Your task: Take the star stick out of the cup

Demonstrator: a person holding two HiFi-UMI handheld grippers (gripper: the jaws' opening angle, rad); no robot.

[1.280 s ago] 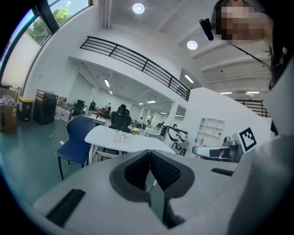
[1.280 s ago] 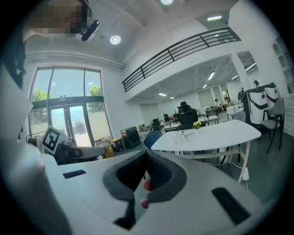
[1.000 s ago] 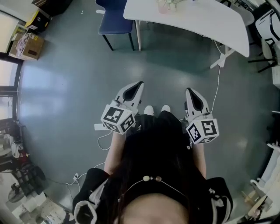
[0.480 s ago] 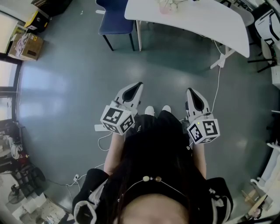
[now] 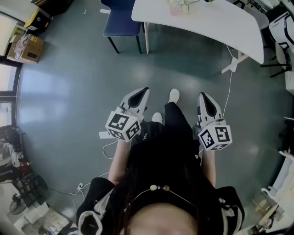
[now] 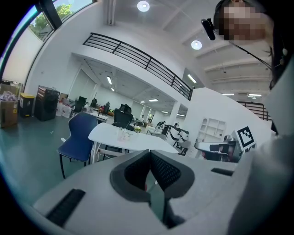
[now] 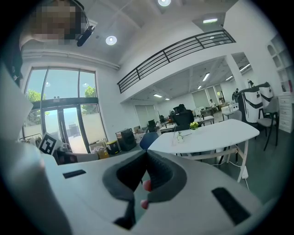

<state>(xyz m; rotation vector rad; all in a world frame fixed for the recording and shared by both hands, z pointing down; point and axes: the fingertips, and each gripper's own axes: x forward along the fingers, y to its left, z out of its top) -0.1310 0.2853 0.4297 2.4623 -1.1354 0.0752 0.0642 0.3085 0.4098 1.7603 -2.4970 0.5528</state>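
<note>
A small clear cup (image 5: 176, 6) stands on the far white table (image 5: 216, 28); it also shows in the left gripper view (image 6: 123, 134) and in the right gripper view (image 7: 178, 136). Thin things stick out of it, but the star stick is too small to make out. My left gripper (image 5: 143, 90) and right gripper (image 5: 204, 95) hang at waist height over the grey floor, well short of the table. Both point toward the table. The jaws of each meet at the tips with nothing between them, in the left gripper view (image 6: 149, 152) and the right gripper view (image 7: 147, 153).
A blue chair (image 5: 121, 20) stands at the table's left end. A white cable (image 5: 228, 87) runs down from the table across the floor. A cardboard box (image 5: 25, 46) sits at the far left, and an office chair (image 5: 281, 27) at the far right. My shoes (image 5: 173, 95) are between the grippers.
One shoe has stepped forward toward the table. The table has come slightly nearer. Both grippers stay shut and level.
</note>
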